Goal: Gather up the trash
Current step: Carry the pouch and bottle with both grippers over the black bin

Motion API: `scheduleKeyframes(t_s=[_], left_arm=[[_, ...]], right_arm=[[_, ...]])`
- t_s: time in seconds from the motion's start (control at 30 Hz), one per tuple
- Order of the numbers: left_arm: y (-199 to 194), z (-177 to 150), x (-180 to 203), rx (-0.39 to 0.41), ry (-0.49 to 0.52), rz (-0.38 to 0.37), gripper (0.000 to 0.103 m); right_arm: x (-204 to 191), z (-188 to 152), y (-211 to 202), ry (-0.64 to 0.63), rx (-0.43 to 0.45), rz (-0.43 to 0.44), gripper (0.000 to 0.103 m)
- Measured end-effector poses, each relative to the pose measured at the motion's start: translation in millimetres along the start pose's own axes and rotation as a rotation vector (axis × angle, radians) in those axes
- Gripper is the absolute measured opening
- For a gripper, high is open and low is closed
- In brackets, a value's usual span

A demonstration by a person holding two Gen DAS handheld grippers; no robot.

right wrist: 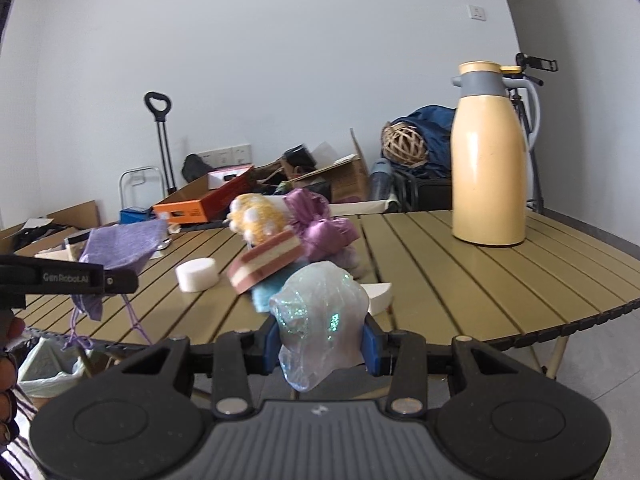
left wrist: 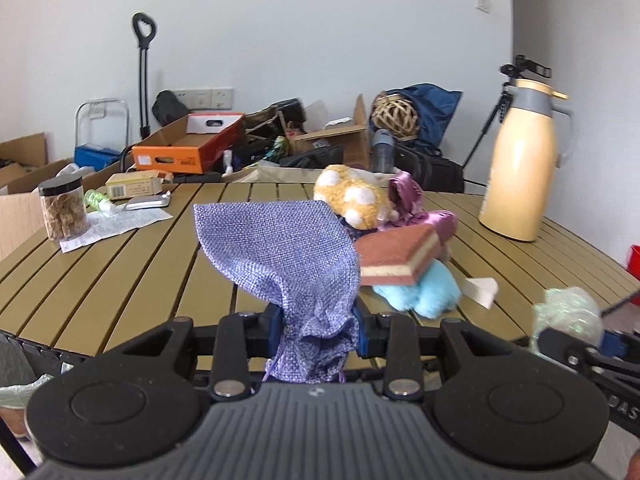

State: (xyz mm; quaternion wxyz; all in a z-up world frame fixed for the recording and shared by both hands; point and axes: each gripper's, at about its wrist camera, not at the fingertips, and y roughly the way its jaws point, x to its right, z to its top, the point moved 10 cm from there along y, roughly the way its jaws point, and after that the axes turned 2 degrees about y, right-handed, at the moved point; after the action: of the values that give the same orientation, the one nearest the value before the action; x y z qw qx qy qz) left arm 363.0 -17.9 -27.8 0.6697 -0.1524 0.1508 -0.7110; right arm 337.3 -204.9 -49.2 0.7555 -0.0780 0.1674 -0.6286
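At the left of the slatted counter (left wrist: 120,264), a jar (left wrist: 64,208) is standing on a printed sheet (left wrist: 116,224), and the left tongs (left wrist: 318,334) are pinching the gathered neck of a purple cloth bag (left wrist: 280,248) just above the near edge. At centre, a brown sponge (left wrist: 400,256) is leaning on a blue plush toy (left wrist: 424,292), touching it, with a yellow spotted plush (left wrist: 352,196) and a purple ribbon bow (left wrist: 412,204) just behind. Further right, the right tongs (right wrist: 320,346) are pinching a crumpled clear plastic wrapper (right wrist: 320,312) over the near edge, while a cream jug (right wrist: 490,164) is standing upright, well apart.
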Motion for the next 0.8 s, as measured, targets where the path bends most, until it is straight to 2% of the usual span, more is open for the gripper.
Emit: scheduleKeyframes(t_s=[0.23,0.6,0.8], left_arm=[[-16,-25,6,-0.037,0.069,-0.041,0.034],[-37,-88,39,-0.189,0.166,-0.175,0.034],[-29,-124,40,-0.281,0.184,-0.173,0.034]], right_arm=[[-11,-11,-10,-0.021,-0.043,0.030,0.039],[-13,-48,-13,-0.042,-0.169,0.050,0.039],[-15,-73,-5,-0.046,-0.259,0.053,0.039]])
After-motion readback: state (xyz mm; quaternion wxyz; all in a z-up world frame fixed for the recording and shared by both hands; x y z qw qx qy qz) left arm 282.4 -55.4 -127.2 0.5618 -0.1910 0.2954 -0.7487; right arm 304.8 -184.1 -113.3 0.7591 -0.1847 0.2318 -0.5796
